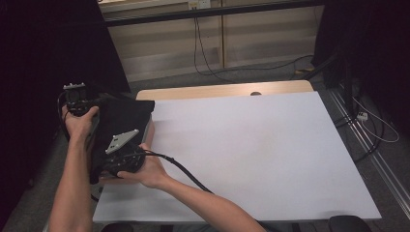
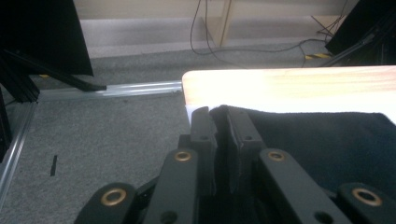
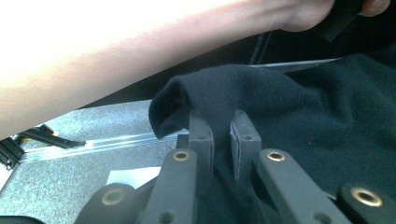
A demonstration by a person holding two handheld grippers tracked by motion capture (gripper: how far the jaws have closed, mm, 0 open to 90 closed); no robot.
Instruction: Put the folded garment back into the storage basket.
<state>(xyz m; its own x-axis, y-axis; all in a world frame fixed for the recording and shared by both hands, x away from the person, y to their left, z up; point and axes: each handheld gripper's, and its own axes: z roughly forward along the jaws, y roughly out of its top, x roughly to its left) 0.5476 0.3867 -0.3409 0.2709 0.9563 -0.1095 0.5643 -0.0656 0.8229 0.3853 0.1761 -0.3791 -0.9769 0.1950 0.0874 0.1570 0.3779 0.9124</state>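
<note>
A black cloth is held at the left edge of a white-topped table, partly over the tabletop and partly hanging past its side. In the high view, the left gripper is gripped by the person's left hand at the cloth's far left corner. The right gripper is held by the right hand at the cloth's near edge, with a cable trailing back along the forearm.

In the left gripper view, the jaws are pressed nearly together, pinching the cloth's edge just at the table's wooden rim. In the right gripper view, a bunched fold of the cloth is pinched between the closed jaws, and the person's left forearm is seen above it. Grey carpet lies below.
</note>
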